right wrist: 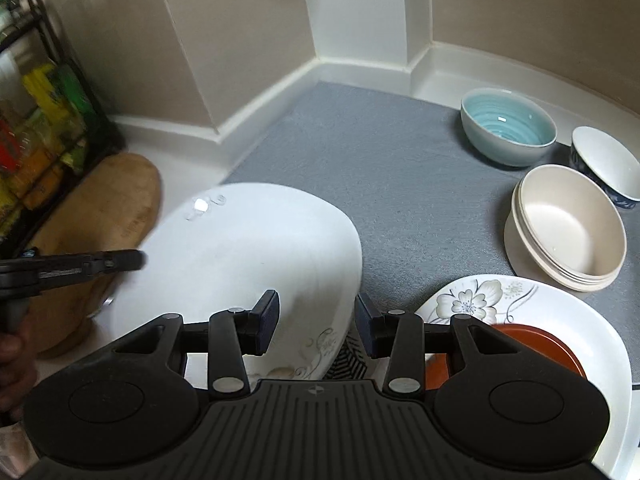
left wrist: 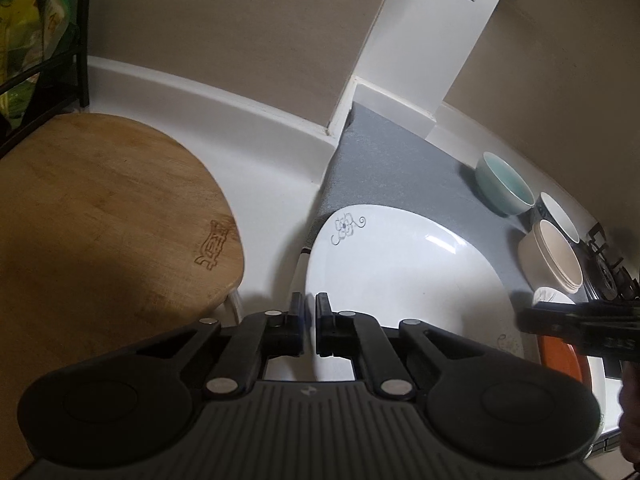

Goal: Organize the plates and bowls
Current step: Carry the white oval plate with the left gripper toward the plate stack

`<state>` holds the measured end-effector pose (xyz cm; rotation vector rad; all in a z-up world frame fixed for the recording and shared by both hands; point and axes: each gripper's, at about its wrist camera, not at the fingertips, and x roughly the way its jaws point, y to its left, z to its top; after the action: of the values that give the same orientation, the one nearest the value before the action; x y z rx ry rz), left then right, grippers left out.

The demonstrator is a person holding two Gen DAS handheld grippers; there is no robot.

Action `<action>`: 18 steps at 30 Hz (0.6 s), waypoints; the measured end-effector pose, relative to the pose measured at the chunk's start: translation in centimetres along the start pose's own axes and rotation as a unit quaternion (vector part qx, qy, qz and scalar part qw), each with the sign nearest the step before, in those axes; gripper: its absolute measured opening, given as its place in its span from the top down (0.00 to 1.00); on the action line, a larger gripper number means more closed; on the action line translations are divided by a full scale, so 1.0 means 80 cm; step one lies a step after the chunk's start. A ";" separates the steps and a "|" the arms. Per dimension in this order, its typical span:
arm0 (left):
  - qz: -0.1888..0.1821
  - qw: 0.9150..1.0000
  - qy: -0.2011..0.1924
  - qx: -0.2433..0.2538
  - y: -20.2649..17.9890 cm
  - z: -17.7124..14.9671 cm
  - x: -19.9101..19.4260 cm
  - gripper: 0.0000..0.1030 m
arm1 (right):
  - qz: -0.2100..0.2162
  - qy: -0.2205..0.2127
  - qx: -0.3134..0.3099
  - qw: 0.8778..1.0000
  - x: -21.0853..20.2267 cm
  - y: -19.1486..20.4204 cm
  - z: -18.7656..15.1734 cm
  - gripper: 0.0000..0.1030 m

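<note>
- While clamped on the near-left rim of the large white plate (left wrist: pixel 400 272), left gripper (left wrist: pixel 308 312) nearly fully closed.
- Right gripper (right wrist: pixel 316 312) partly open, gripping nothing, above that plate's right edge.
- Far right on grey mat (right wrist: pixel 352 152): teal bowl (right wrist: pixel 508 128), stacked cream bowls (right wrist: pixel 568 224).

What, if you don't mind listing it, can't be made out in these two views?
- Left gripper: whether its shut jaws pinch the large white plate's rim; left wrist view, contact hidden.
- Orange dish: mostly hidden by the right gripper; right wrist view.
- Rack contents: blurred, cut off at the left edge.
- Patterned item under the plate: mostly covered.
</note>
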<state>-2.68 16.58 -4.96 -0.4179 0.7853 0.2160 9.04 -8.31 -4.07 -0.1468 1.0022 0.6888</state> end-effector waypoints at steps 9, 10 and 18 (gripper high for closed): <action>0.000 1.000 0.004 -0.006 0.000 0.007 0.016 0.94 | -0.013 0.035 0.038 0.999 0.042 -0.009 0.006 0.57; -0.001 1.000 0.005 -0.004 0.000 0.007 0.017 0.93 | -0.010 0.039 0.041 0.998 0.044 -0.010 0.006 0.57; 0.000 1.000 0.013 0.010 -0.004 0.007 0.024 0.90 | 0.006 0.056 0.054 0.997 0.056 -0.009 0.003 0.59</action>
<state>-0.89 16.62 -5.93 -0.4032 0.8119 0.2027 11.23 -6.72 -7.72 -0.0849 1.1454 0.6405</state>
